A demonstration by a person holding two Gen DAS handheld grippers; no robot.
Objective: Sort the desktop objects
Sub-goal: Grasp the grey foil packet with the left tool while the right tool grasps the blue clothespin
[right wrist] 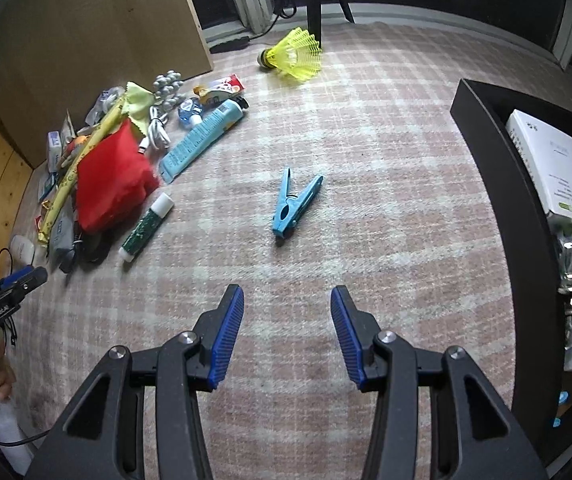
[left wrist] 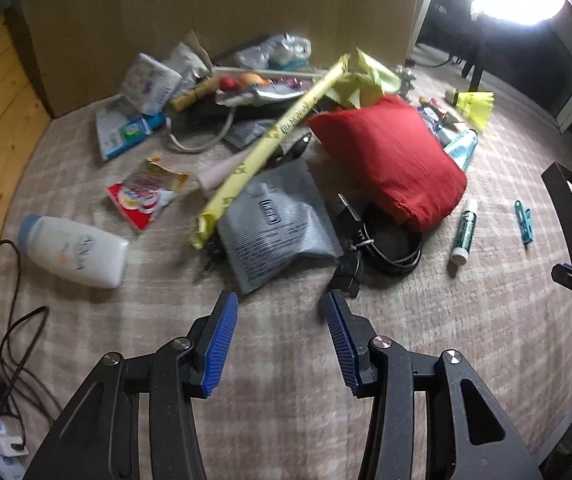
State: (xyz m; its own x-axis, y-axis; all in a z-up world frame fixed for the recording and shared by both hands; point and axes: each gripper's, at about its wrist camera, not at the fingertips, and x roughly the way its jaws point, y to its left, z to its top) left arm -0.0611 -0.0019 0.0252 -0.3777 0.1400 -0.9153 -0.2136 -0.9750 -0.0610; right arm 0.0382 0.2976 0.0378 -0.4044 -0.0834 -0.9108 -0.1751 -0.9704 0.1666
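Both claws hang over the checked cloth (right wrist: 385, 208) with nothing between their blue pads. The left gripper (left wrist: 282, 320) is spread wide, and so is the right gripper (right wrist: 287, 312).

Taking the red pouch (left wrist: 389, 160) as the landmark: nearest the left gripper, a grey foil packet (left wrist: 278, 224) lies just in front of the pouch, with a black plug and coiled cable (left wrist: 369, 240) beside it, partly under the pouch's near edge. A white bottle (left wrist: 74, 252) lies on its side well to the pouch's left. A long yellow wrapper (left wrist: 262, 148) runs slantwise along the pouch's left side.

Right of the pouch lies a green glue stick (right wrist: 146, 226), then, well apart on bare cloth, a blue clothespin (right wrist: 293, 206). Behind the pouch lies a light-blue tube (right wrist: 202, 140). Farthest off sits a yellow shuttlecock (right wrist: 295, 54). A black bin (right wrist: 505, 200) stands at the far right, holding a white box (right wrist: 549, 164).
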